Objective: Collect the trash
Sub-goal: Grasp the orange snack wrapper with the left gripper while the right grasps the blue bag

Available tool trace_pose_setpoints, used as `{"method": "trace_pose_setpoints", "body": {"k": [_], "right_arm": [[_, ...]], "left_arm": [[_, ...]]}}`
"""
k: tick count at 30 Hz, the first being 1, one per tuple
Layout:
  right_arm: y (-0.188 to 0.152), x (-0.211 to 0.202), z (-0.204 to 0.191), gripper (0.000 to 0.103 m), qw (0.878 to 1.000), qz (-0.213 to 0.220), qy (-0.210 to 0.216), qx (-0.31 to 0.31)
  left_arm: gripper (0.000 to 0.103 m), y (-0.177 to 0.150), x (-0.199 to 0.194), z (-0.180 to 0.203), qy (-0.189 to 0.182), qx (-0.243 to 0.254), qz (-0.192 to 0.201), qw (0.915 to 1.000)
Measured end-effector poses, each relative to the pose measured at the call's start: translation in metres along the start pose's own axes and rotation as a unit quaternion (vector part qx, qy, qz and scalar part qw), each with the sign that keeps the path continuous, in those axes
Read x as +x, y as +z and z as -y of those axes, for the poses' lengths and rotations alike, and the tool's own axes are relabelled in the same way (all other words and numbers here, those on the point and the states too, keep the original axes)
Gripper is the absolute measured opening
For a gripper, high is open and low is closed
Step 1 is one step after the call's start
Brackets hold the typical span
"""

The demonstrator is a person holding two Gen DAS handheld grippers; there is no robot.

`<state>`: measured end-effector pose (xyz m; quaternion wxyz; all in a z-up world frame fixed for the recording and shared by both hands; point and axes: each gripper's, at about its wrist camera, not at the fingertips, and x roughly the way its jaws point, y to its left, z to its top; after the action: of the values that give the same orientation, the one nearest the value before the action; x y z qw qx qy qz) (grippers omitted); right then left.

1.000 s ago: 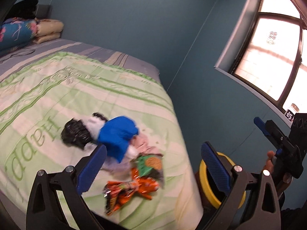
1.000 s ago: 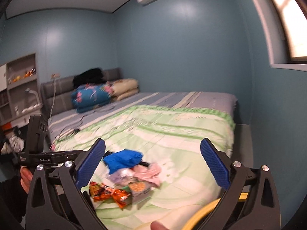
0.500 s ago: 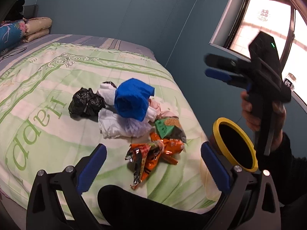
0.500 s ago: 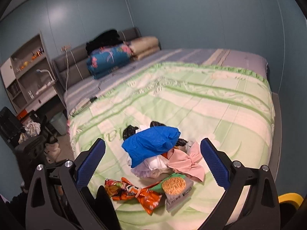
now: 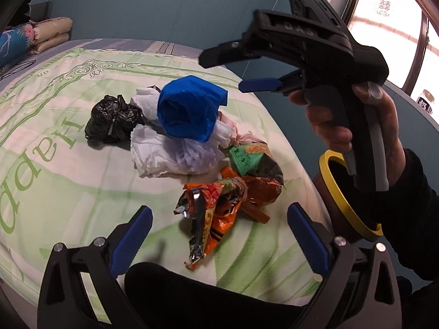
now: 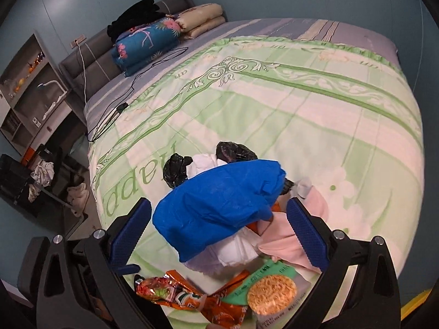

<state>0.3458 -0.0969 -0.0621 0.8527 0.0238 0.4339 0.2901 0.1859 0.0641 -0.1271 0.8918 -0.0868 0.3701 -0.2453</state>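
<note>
A trash pile lies on the green bedspread (image 5: pixel 55 197) near the foot corner. It holds a blue plastic bag (image 5: pixel 189 109) on top, a black bag (image 5: pixel 112 118), a white bag (image 5: pixel 164 156), an orange snack wrapper (image 5: pixel 219 211) and a green noodle packet (image 5: pixel 247 156). My left gripper (image 5: pixel 219 238) is open, low in front of the orange wrapper and apart from it. A hand holds my right gripper (image 5: pixel 225 74) open above the pile. In the right wrist view my right gripper (image 6: pixel 219 233) frames the blue bag (image 6: pixel 219 205) without touching it.
A brown bin with a yellow rim (image 5: pixel 345 192) stands beside the bed corner at the right. Folded quilts (image 6: pixel 148 41) and a black cable (image 6: pixel 118 104) lie near the headboard. Shelves (image 6: pixel 30 82) and a chair with clothes (image 6: pixel 41 175) stand left of the bed. Something dark (image 5: pixel 205 296) fills the bottom edge.
Both grippers have come closer to the pile. The right gripper has tipped down and moved over the blue bag, and it is larger in the left wrist view. Both stay open.
</note>
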Motion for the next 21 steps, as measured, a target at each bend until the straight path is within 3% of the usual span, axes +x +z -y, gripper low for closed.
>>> {"method": "trace_pose_setpoints", "body": {"k": [4,6,8,11,13,17,19,21], "right_arm": [[0.001,0.011,0.003,0.093,1.0,-0.009,0.003,0.006],[0.001,0.016,0.005,0.078,1.0,-0.014,0.002,0.007],[-0.001,0.02,0.006,0.077,1.0,-0.02,0.003,0.004],[-0.003,0.023,0.006,0.066,1.0,-0.023,0.002,-0.002],[-0.004,0.022,0.007,0.061,1.0,-0.022,0.008,-0.001],[-0.005,0.023,0.006,0.048,1.0,-0.02,0.011,-0.004],[-0.005,0.025,0.004,0.043,1.0,-0.022,0.01,-0.008],[-0.006,0.025,0.003,0.029,1.0,-0.021,0.008,-0.012]], "left_arm": [[0.095,-0.002,0.011,0.002,-0.016,-0.009,-0.003,0.9998],[0.094,-0.003,0.014,0.003,-0.014,-0.007,-0.003,0.9999],[0.086,-0.004,0.017,0.005,-0.014,-0.006,-0.005,0.9999],[0.069,-0.007,0.019,0.01,-0.008,0.004,-0.009,0.9999],[0.063,-0.008,0.02,0.013,-0.012,0.011,-0.01,0.9998],[0.035,-0.009,0.023,0.019,-0.004,0.022,-0.019,0.9996],[0.029,-0.01,0.026,0.021,-0.002,0.023,-0.025,0.9994],[0.025,-0.012,0.027,0.022,0.001,0.024,-0.029,0.9993]]}}
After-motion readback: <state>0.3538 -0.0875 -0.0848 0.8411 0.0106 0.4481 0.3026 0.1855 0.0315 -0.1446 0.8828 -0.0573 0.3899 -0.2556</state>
